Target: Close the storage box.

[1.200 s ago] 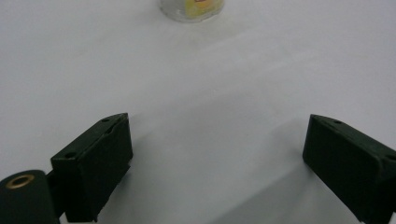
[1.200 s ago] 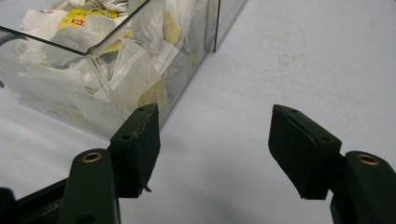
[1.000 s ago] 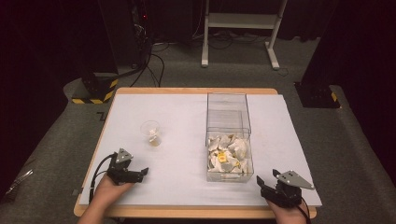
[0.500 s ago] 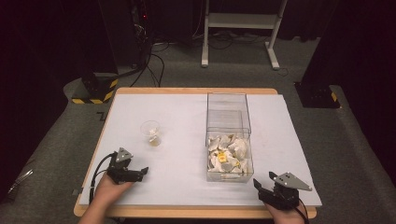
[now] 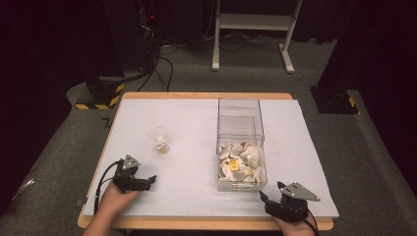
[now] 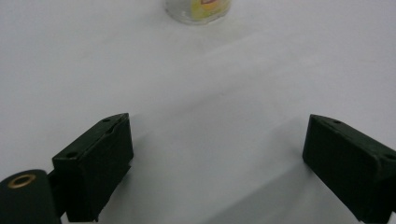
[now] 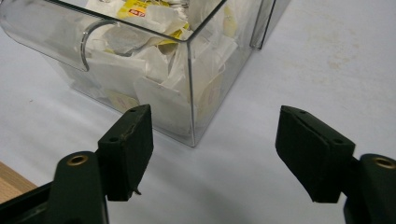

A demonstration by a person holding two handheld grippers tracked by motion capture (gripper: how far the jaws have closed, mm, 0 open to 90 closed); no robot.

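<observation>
A clear plastic bin (image 5: 240, 129) stands right of the table's middle, its near half full of tea bags (image 5: 240, 161). To its left a small clear cup (image 5: 160, 140) holds one tea bag. My left gripper (image 5: 150, 181) lies at the front left, jaws open over bare white sheet, and the cup (image 6: 198, 7) is far ahead of it. My right gripper (image 5: 270, 191) sits at the front right, just short of the bin's near corner (image 7: 191, 135). Its jaws have just been opening and hold nothing; the right gripper (image 7: 215, 112) is open.
A white sheet (image 5: 196, 113) covers the wooden table, whose front edge (image 5: 206, 223) runs just below both hands. The bin's far half has no tea bags in it. Beyond the table, cables and a white metal frame (image 5: 251, 22) stand on the grey floor.
The right gripper has edged slightly left toward the bin's near corner, and its jaws stand wider. The left gripper, cup and bin have not moved.
</observation>
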